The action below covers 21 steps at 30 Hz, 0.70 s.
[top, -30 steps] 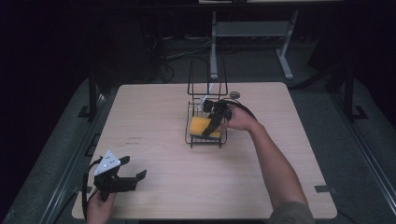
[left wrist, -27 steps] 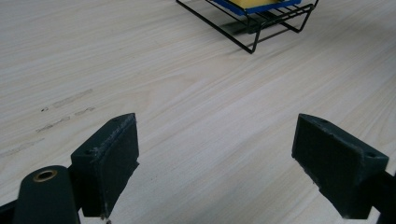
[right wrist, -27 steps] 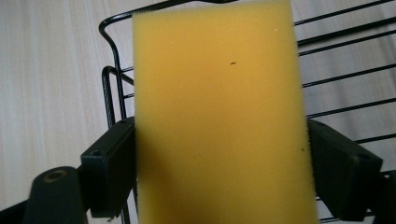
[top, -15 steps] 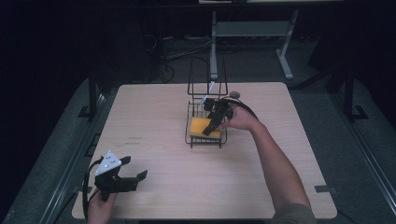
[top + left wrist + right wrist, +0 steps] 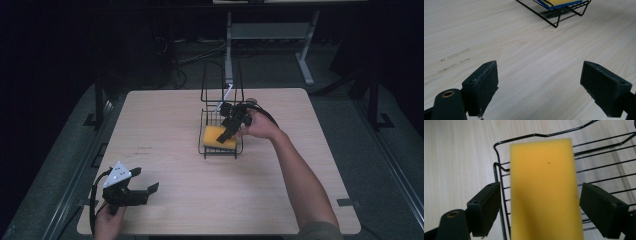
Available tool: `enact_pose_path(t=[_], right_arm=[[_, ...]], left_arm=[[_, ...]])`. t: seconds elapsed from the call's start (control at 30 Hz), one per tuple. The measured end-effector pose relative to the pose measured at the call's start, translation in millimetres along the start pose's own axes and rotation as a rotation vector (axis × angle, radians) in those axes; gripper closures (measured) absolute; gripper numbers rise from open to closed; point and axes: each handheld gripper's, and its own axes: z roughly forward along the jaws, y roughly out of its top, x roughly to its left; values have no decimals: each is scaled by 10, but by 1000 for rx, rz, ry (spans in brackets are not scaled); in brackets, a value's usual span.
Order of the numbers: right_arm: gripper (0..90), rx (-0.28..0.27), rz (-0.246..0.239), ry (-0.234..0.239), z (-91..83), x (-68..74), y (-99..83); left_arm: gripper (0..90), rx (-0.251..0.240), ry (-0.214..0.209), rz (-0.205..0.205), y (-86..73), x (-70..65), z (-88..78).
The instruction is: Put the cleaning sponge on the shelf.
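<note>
Yellow sponge [image 5: 544,192], lying in wire rack [image 5: 220,131], is being straddled by spread right gripper [image 5: 540,207]; jaws should be centred before closing; left gripper [image 5: 546,87] is being held agape, empty.

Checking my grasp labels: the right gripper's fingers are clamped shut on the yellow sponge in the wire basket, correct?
Not shut. The right gripper view shows the right gripper open, fingers straddling the yellow sponge with gaps either side, in the wire basket.

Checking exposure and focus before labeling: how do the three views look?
High view: surroundings very dark, table lit. Right gripper view: yellow sponge soft, out of focus, wire basket behind it sharper. Left gripper view: wood grain crisp, no glare.
</note>
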Motion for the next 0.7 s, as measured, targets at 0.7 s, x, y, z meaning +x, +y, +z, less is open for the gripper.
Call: enact_pose_path(t=[0.7], right_arm=[[171,-1,-42,31,-46,254,83]], left_arm=[[141,0,-4,3,4,-11,-4]])
